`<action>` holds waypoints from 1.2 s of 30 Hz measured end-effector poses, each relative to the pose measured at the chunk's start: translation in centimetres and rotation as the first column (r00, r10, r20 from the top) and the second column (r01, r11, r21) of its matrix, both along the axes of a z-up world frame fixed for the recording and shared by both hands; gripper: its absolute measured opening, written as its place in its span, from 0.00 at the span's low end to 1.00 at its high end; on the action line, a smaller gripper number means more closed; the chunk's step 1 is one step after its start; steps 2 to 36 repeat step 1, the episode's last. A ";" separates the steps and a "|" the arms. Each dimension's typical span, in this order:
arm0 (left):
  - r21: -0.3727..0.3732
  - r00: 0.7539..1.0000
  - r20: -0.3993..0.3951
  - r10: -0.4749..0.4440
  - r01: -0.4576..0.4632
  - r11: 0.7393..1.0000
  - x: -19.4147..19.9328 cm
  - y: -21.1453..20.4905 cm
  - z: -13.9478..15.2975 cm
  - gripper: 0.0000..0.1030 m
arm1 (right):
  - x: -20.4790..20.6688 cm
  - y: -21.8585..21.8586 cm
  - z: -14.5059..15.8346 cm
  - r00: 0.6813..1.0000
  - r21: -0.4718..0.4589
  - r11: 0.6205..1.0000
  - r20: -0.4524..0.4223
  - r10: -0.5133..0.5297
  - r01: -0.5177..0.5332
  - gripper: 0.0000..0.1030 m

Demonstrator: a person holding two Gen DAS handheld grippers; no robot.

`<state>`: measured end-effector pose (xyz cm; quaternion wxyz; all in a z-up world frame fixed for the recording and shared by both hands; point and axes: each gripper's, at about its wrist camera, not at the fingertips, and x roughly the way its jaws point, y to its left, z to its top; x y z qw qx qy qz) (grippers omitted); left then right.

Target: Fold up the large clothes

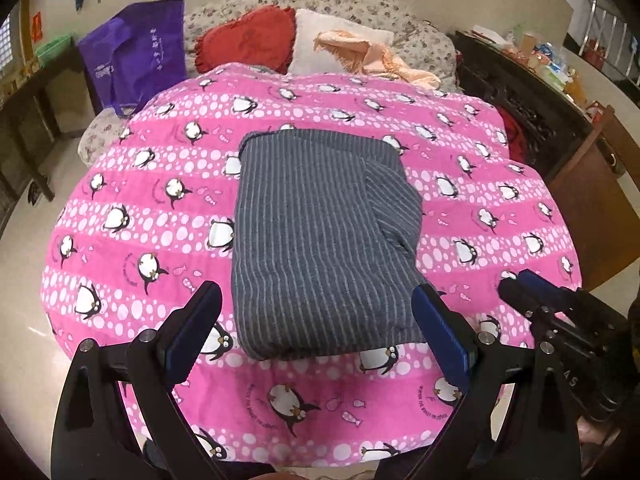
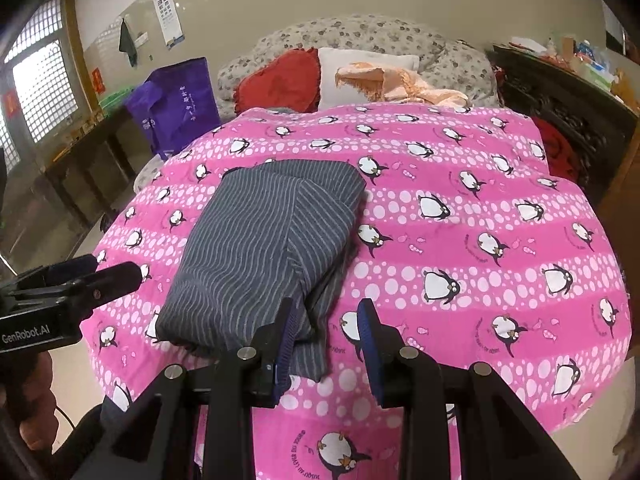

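Black tools (image 1: 320, 312) (image 2: 328, 328) open, empty

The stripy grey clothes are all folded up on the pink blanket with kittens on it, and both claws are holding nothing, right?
Almost. The animals on the pink blanket are penguins, not kittens; the left wrist view shows them clearly. The rest holds: the stripy grey clothes lie folded on it, and the left claw and right claw both hold nothing.

Folded grey striped garment (image 1: 320, 240) occupied the middle of the pink penguin-print quilt (image 1: 500, 208), open quilt lay on both sides, red heart cushion (image 1: 248, 44), white pillow (image 1: 320, 36) and purple tote bag (image 1: 136, 56) crowded the far end, dark carved wooden cabinet (image 1: 532, 108) hemmed the right edge
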<state>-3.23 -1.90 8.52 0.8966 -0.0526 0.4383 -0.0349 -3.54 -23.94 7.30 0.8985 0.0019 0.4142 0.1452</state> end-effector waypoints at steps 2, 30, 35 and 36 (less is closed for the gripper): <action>-0.004 1.000 0.002 -0.003 0.003 1.000 -0.1 0.0 0.1 0.93 | -0.1 0.1 0.1 1.000 -0.001 1.000 0.000 0.003 -0.003 0.29; -0.004 1.000 0.002 -0.003 0.003 1.000 -0.1 0.0 0.1 0.93 | -0.1 0.1 0.1 1.000 -0.001 1.000 0.000 0.003 -0.003 0.29; -0.004 1.000 0.002 -0.003 0.003 1.000 -0.1 0.0 0.1 0.93 | -0.1 0.1 0.1 1.000 -0.001 1.000 0.000 0.003 -0.003 0.29; -0.004 1.000 0.002 -0.003 0.003 1.000 -0.1 0.0 0.1 0.93 | -0.1 0.1 0.1 1.000 -0.001 1.000 0.000 0.003 -0.003 0.29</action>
